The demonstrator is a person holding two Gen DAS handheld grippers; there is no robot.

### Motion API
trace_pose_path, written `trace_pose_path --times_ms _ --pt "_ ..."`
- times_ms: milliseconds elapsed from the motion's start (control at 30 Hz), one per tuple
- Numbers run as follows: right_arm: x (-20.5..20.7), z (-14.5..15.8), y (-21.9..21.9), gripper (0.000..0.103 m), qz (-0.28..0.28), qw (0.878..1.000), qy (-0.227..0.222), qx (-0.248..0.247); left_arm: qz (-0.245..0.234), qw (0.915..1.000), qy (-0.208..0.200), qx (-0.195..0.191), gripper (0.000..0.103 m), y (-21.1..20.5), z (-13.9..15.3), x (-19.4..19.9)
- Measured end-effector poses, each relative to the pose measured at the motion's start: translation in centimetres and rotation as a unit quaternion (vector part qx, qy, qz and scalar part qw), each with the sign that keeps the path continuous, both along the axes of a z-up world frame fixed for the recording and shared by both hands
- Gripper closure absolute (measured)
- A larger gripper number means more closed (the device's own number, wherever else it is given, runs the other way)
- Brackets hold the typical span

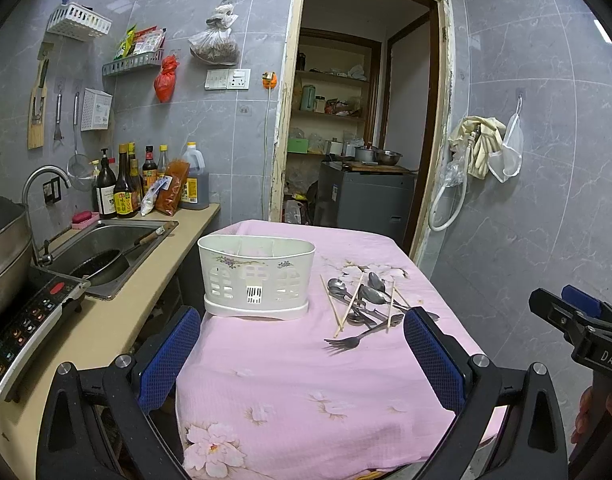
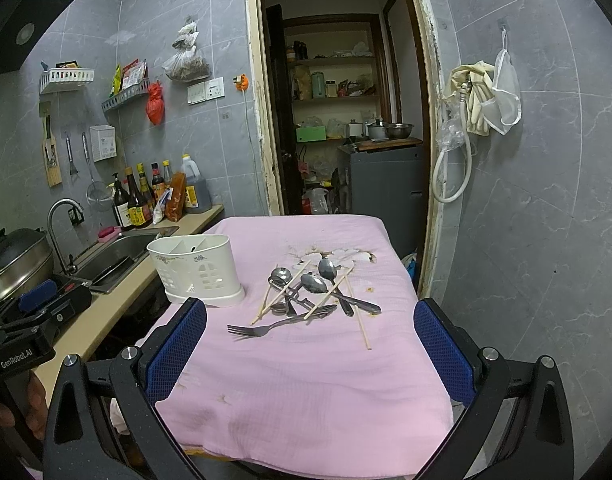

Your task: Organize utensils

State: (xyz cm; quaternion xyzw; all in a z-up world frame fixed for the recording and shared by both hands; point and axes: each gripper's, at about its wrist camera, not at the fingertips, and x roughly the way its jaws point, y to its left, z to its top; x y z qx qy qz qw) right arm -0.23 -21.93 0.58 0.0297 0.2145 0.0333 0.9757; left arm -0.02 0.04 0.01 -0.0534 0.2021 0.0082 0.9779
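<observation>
A tangled heap of utensils (image 2: pixel 314 292) lies on the pink cloth of the table (image 2: pixel 306 400), right of centre: thin steel spoons (image 2: pixel 315 283) with glossy bowls, a fork (image 2: pixel 252 330) lying nearest with its tines pointing left, and slim pale chopsticks (image 2: pixel 358 316) crossed over and under the metal. To the left of the heap, a little apart, stands the white plastic holder (image 1: pixel 256 276), oval, divided into compartments, with cut-out slots in its wall and a small flower print; it sits on a matching drip base.

Both tools hang short of the near table edge. The left gripper (image 1: pixel 302 360) is spread wide with nothing between its blue dimpled pads, and the right gripper (image 2: pixel 310 352) is likewise spread and empty.

The risk, as I judge it, comes from the tangle: lifting one chopstick could drag a spoon along or flick it off the table. The steel is smooth and thin, so it may slip or turn in the pads. The soft, loose cloth could get pinched together with a flat handle, and the light holder could tip if nudged.
</observation>
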Motion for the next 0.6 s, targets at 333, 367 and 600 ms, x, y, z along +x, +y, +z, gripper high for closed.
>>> trace_pose_path --times_ms 333,367,600 --pt "0.12 -0.11 0.56 0.001 0.000 1.000 0.001 0.000 0.000 1.0000 0.000 0.000 0.001 0.00 0.01 0.00" --pt "0.13 -0.09 0.54 0.001 0.000 1.000 0.001 0.000 0.000 1.0000 0.001 0.000 0.001 -0.01 0.00 0.00" --pt "0.18 -0.11 0.65 0.001 0.000 1.000 0.001 -0.001 0.000 1.0000 0.001 0.000 0.001 -0.02 0.00 0.01"
